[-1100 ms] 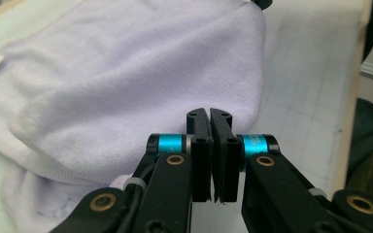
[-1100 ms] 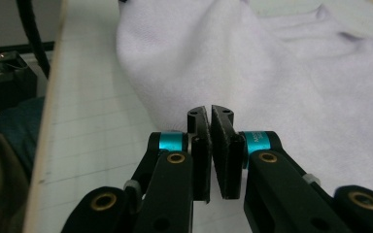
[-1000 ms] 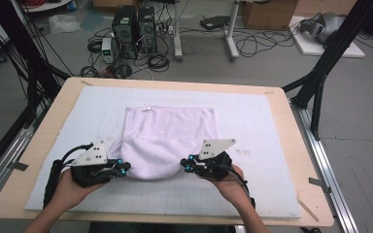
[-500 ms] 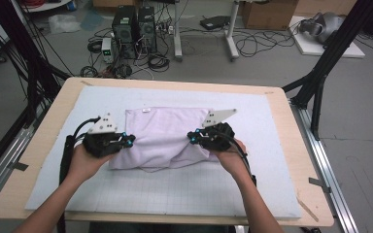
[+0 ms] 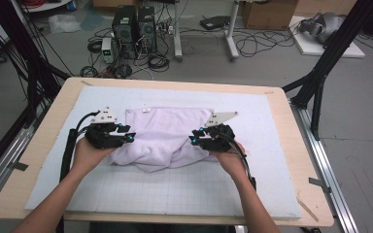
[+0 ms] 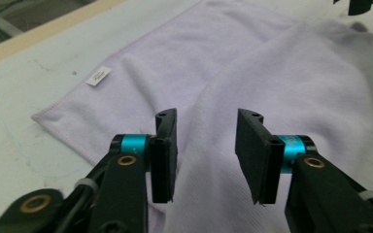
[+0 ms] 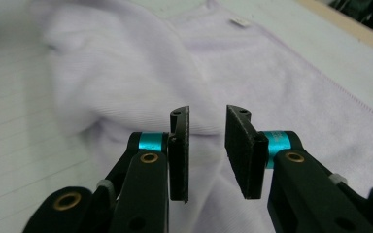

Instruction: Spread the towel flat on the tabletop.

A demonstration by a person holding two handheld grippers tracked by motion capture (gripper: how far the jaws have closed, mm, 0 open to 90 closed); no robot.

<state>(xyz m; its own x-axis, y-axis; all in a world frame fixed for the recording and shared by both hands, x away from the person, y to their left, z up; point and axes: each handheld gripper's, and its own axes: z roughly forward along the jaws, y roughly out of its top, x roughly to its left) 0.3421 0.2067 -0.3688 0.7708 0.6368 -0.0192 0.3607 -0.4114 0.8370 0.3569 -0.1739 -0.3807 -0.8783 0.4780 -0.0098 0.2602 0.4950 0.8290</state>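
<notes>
Both tongs (image 6: 206,160) (image 7: 206,155) just opened — towel (image 5: 167,133) released, near edge bunched.

Grey floor (image 5: 272,68), tangled cables (image 5: 262,43), computer towers (image 5: 136,24), cardboard box (image 5: 267,12).

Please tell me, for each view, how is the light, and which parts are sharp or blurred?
High view: even, soft light, weak shadows, everything rather soft; the lilac towel looks pale. Left gripper view: the left gripper is sharp, the towel's far edge softer. Right gripper view: the right gripper is sharp, the towel behind it hazy, washed out at top left.
</notes>
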